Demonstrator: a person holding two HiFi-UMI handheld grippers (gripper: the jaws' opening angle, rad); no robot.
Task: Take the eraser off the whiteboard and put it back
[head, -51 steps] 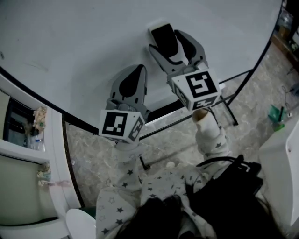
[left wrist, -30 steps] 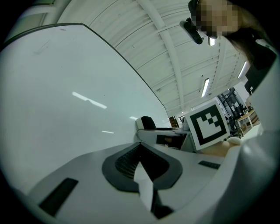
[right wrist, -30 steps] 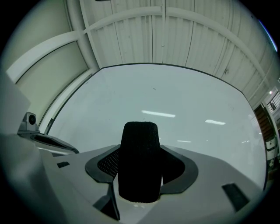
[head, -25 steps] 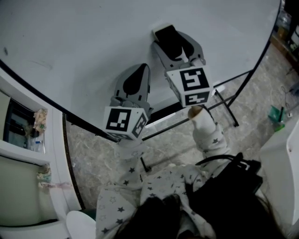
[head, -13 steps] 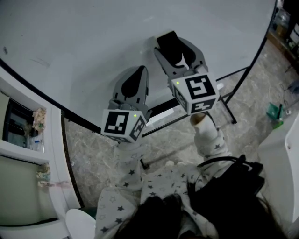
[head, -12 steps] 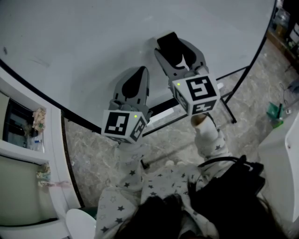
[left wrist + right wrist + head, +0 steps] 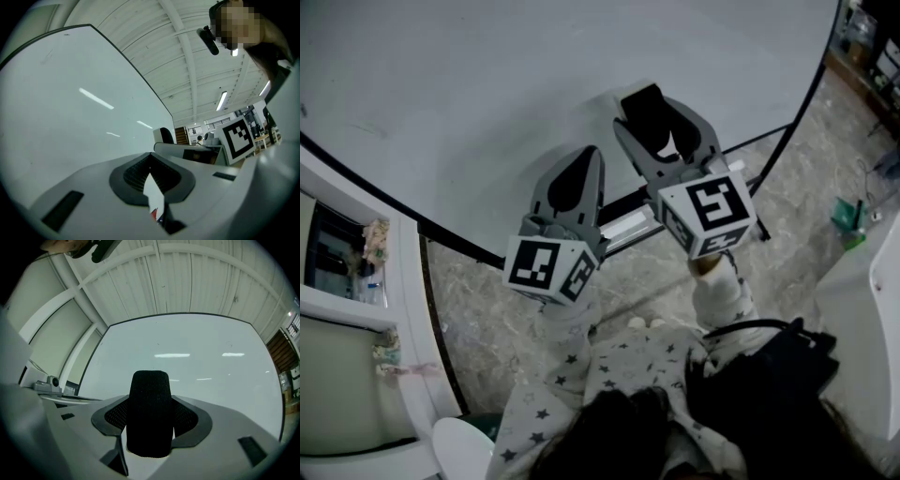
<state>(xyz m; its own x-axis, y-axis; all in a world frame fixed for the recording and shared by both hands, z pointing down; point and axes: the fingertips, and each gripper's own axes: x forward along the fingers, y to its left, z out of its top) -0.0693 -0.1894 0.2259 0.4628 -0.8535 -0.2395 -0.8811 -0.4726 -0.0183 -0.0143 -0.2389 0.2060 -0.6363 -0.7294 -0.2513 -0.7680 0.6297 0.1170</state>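
**Eraser (image 7: 149,413).** One item, black felt, rounded at the top. It is held upright between the jaws of the right gripper (image 7: 664,131), whose jaws are spread wide to its width and pressed against its two sides. It is carried in front of the whiteboard (image 7: 487,94) and is not attached to it. In the right gripper view the board's whole face is seen beyond the eraser, so the eraser is judged to be clear of the surface.

**Step in hand.** The removal is judged complete, and the return to the board is not yet done. For the next move, the right gripper would have to be brought up to the board until the eraser's back sits flat on it. Only then should the jaws be parted. Release before contact is the risk to be avoided.

**Left gripper (image 7: 574,183).** One item, with its jaws drawn together and nothing between them. It is held beside the right gripper, low against the board's lower edge, and no part in the grip is seen.

**Count.**
- One eraser and one whiteboard, its surface unmarked where visible.
- Two grippers.
- Two marker cubes, one on the right gripper (image 7: 711,217) and one on the left (image 7: 548,269).
- One black stand leg (image 7: 778,159), noted beneath the board.
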